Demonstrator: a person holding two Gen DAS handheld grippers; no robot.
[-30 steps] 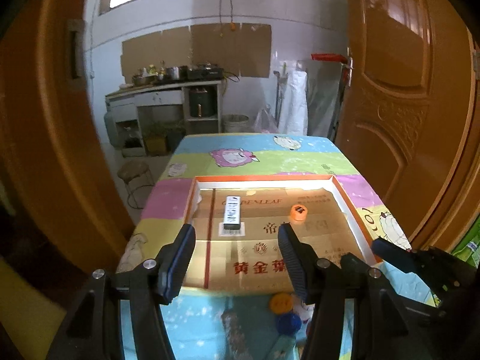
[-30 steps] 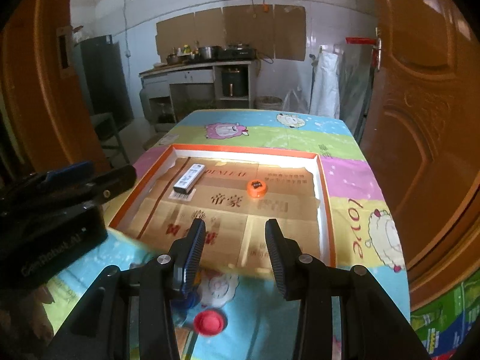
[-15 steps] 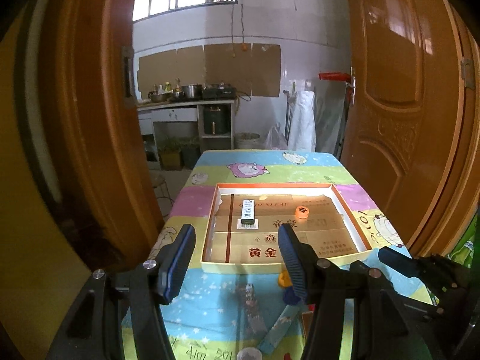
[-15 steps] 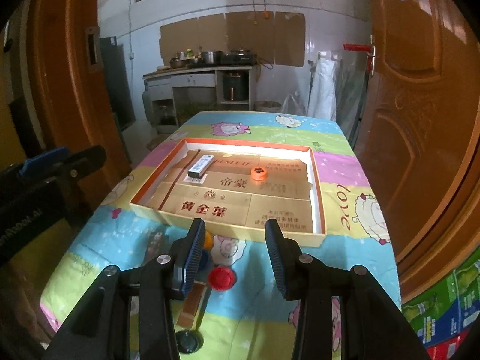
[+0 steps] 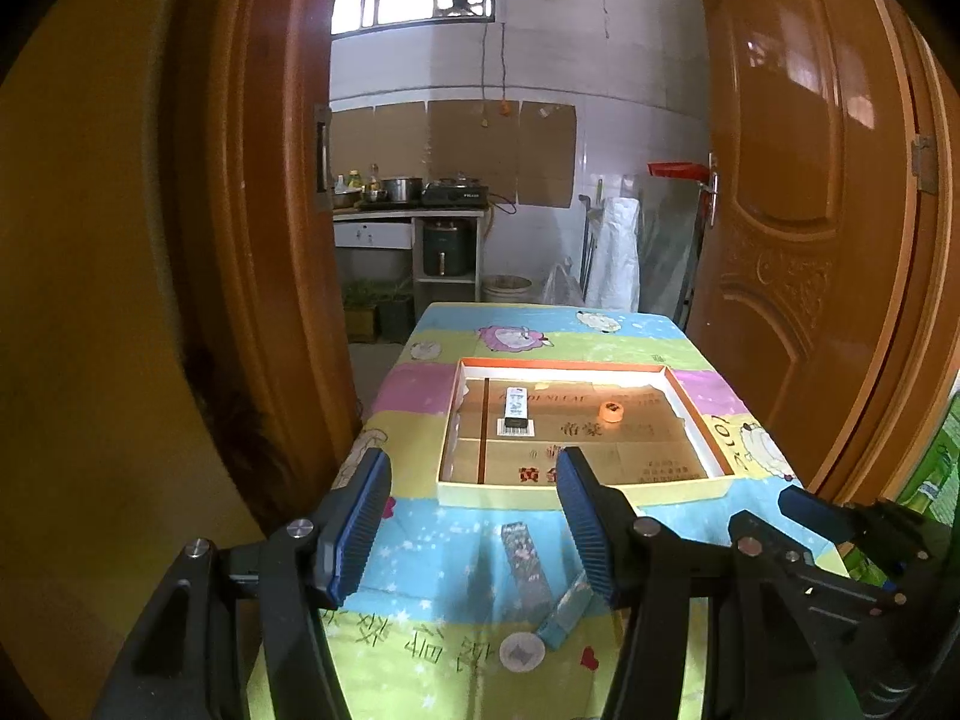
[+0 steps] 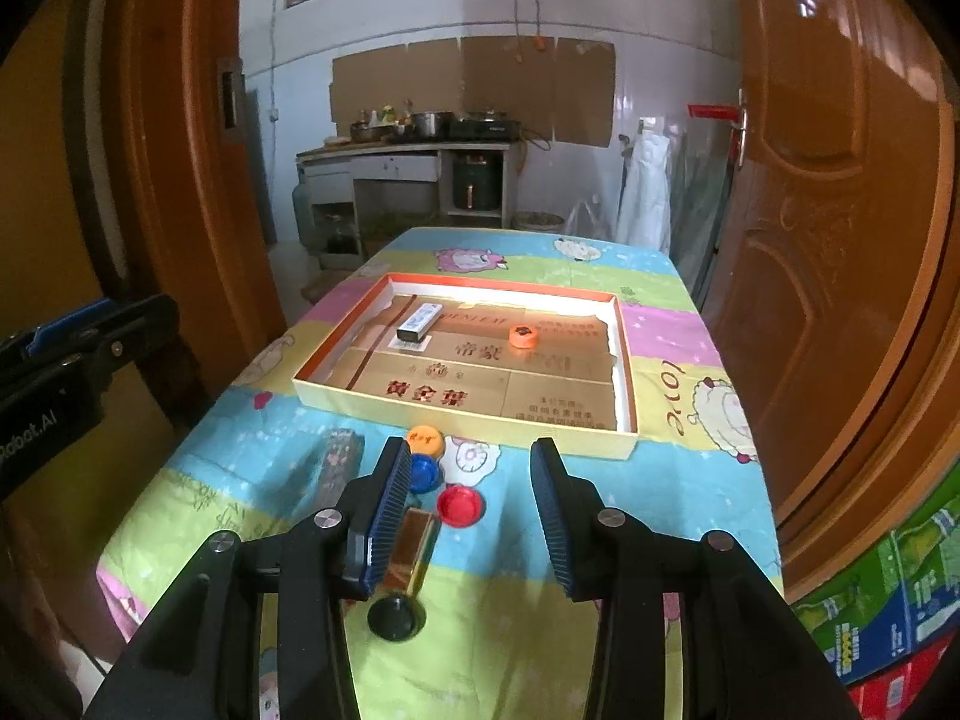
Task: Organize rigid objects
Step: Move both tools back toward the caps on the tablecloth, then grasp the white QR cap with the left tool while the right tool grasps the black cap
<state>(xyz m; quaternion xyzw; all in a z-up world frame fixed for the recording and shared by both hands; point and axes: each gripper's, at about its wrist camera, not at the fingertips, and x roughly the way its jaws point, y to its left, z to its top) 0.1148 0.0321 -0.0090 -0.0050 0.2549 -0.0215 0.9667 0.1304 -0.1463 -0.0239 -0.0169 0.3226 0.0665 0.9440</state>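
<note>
Both grippers have pulled back from the table since the earlier frames: a second ago the shallow box filled most of each view, and now it sits smaller and farther off, with much more of the patterned tablecloth [image 6: 600, 540] showing in front of it. The things on the cloth near the front edge, mostly hidden before, have come into view.

The left gripper [image 5: 474, 516] stands open wide with nothing between its jaws. The right gripper [image 6: 471, 498] is also open, at a narrower gap, and holds nothing.

The box [image 6: 624, 360] lies in the middle of the table. Inside it are a small white and black pack [image 6: 419, 322] toward the left and an orange cap [image 6: 523, 336] toward the right, well apart, in the same places as before.

On the cloth in front of the box lie a yellow cap [image 6: 425, 440], a blue cap [image 6: 427, 473] touching it, and a red cap [image 6: 460, 504] just beside them. A dark patterned pack [image 6: 339, 462] lies to their left, a brown pack [image 6: 413, 549] is partly hidden behind the right gripper's left finger, and a black cap [image 6: 396, 617] sits nearest the edge.
</note>
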